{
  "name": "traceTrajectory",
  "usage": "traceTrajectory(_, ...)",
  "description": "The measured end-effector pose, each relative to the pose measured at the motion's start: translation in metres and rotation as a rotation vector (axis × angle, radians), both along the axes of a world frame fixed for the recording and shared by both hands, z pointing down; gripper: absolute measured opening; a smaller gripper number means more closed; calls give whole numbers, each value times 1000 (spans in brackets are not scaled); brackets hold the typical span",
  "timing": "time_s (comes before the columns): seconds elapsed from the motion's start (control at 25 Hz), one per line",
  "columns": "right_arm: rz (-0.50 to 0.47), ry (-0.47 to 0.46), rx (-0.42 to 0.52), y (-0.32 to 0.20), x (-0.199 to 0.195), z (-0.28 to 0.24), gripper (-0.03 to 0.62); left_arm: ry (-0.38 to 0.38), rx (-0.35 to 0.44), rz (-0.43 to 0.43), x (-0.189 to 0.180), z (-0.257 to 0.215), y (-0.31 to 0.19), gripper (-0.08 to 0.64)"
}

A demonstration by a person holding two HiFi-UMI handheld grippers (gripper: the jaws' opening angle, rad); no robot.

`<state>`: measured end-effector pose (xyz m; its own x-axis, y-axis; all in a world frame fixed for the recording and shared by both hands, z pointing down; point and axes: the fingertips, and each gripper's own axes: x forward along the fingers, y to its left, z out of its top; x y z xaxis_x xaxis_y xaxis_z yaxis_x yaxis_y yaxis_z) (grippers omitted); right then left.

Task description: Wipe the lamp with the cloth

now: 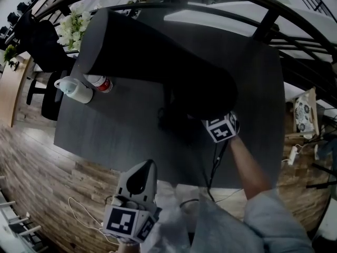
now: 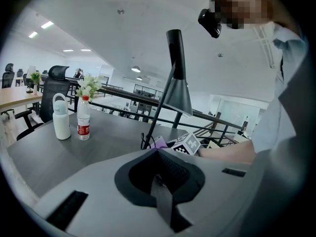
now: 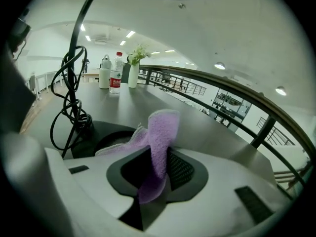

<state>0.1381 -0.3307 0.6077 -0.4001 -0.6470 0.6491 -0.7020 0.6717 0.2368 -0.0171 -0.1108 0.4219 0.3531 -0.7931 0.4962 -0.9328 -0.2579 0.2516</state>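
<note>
My right gripper (image 3: pixel 160 162) has its fingers clamped on the purple cloth (image 3: pixel 162 127), whose free end stands up just right of the lamp (image 3: pixel 101 135) base on the bench (image 3: pixel 207 135). My left gripper (image 2: pixel 160 174) hangs near me, fingers pressed together, empty.

The left tool (image 2: pixel 158 179) and right tool (image 3: pixel 159 164) are pale grey with black-and-white marker cubes (image 1: pixel 221 128), the sleeve (image 1: pixel 276 215) light grey.
</note>
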Motion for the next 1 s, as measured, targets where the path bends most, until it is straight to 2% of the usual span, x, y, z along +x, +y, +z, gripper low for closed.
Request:
traceTrajectory(0.16,74,-11,-14,6,19,1,91,-4,-29,25,0,0,3,9)
traceTrajectory(0.36,160,-63,-35,25,25,-5,91,20,26,38,-1,-7,1,9)
traceTrajectory(0.76,239,-73,-77,75,34,-2,89,42,72,94,-1,-23,0,9)
traceTrajectory(1.0,272,-98,-110,102,25,0,89,47,93,127,-4,-32,0,9)
